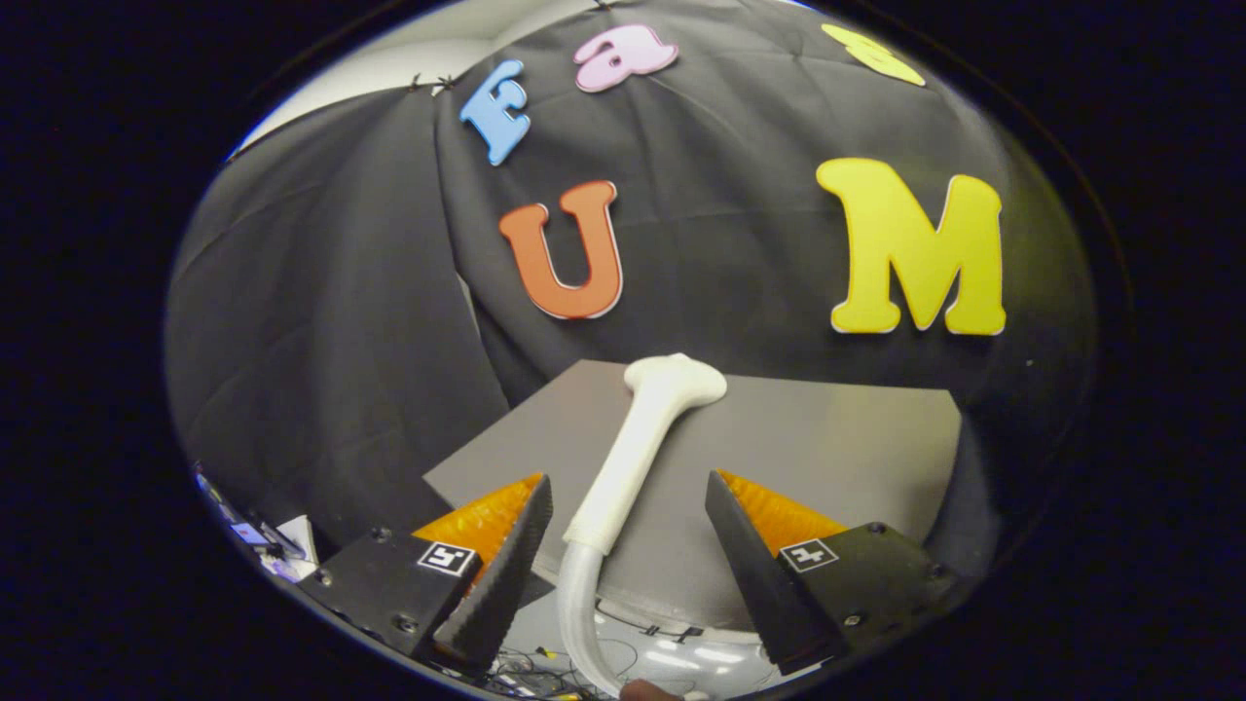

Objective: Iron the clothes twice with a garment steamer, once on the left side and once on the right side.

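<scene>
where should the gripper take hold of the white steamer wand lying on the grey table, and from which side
Best on the straight white handle of the steamer wand, below its flared head and above the clear hose. It lies on the grey table pointing away, between the open fingers of the gripper. Probably come straight down over it, so one finger presses each long side.

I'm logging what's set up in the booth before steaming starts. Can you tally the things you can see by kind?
Garment steamer, lying between the open fingers, neither finger touching it: 1
Steamer hose, curving down from the handle: 1
Grey table: 1
Gripper: 1
Total: 4
No clothes can be made out. The clutter beside the table is too small to count.
</scene>
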`<state>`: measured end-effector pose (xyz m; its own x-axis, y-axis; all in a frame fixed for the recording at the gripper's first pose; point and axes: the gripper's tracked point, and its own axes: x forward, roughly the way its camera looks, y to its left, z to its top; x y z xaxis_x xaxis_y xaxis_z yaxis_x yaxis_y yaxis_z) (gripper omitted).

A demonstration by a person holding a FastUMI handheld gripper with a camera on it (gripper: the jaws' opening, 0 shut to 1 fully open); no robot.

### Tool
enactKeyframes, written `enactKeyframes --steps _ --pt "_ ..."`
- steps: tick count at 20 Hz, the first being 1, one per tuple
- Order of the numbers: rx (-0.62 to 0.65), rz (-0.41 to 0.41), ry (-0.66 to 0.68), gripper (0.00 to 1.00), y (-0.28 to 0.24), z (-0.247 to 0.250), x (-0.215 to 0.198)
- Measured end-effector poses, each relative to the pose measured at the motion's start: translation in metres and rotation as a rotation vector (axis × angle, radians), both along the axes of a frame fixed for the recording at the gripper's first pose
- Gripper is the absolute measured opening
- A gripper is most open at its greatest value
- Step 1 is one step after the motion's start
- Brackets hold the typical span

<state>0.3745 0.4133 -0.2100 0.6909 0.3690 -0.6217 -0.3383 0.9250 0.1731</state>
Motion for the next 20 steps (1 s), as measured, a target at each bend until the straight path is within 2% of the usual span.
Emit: enactKeyframes --steps 4,7,14,17,18,20 --pt "-0.072 -0.026 0.050 0.97 0.017 -0.034 0.032" --pt "-0.096 -0.053 0.082 0.94 0.022 -0.048 0.041" --pt "-0.187 -0.094 0.111 0.78 0.029 -0.061 0.056" --pt "-0.208 -0.123 0.096 0.66 0.033 -0.060 0.053" --pt "-0.214 -0.135 0.092 0.52 0.035 -0.062 0.056" --pt "-0.197 -0.153 0.097 0.47 0.036 -0.059 0.052"
